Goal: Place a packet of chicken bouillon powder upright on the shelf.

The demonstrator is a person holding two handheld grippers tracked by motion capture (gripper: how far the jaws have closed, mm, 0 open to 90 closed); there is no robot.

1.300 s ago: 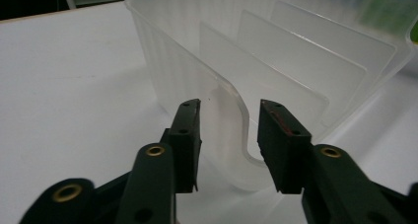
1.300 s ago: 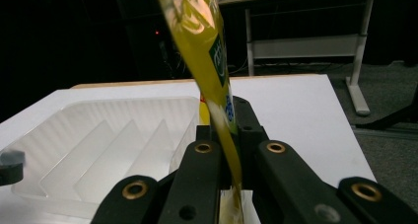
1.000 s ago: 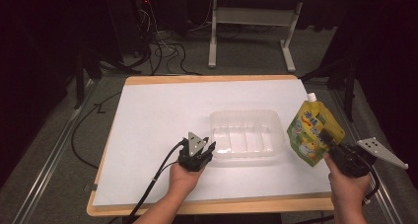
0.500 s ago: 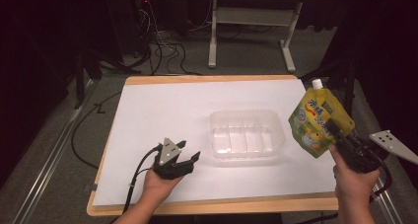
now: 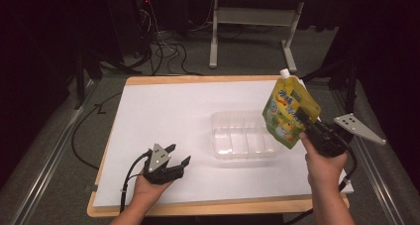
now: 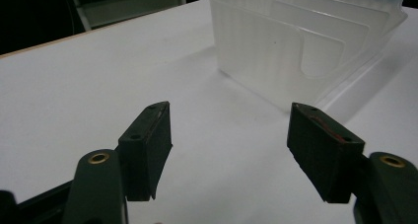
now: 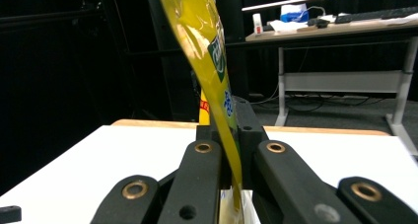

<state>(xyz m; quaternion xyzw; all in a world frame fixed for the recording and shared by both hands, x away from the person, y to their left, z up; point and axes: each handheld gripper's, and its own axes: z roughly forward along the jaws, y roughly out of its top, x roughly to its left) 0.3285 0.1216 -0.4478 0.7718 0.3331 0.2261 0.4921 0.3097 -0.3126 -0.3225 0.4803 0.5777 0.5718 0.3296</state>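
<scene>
Pouch (image 7: pixel 207 46) top and bottom are cut off in the right gripper view. Clear tray (image 6: pixel 300 41) is cropped at the top edge. Pouch print is too small to be read.

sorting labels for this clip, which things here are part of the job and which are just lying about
Part of the job:
- yellow-green spouted drink pouch, clamped in the right gripper
- clear plastic tray
- left gripper, jaws open on nothing

Just lying about:
- cables on the floor
- desk frame behind the table
</scene>
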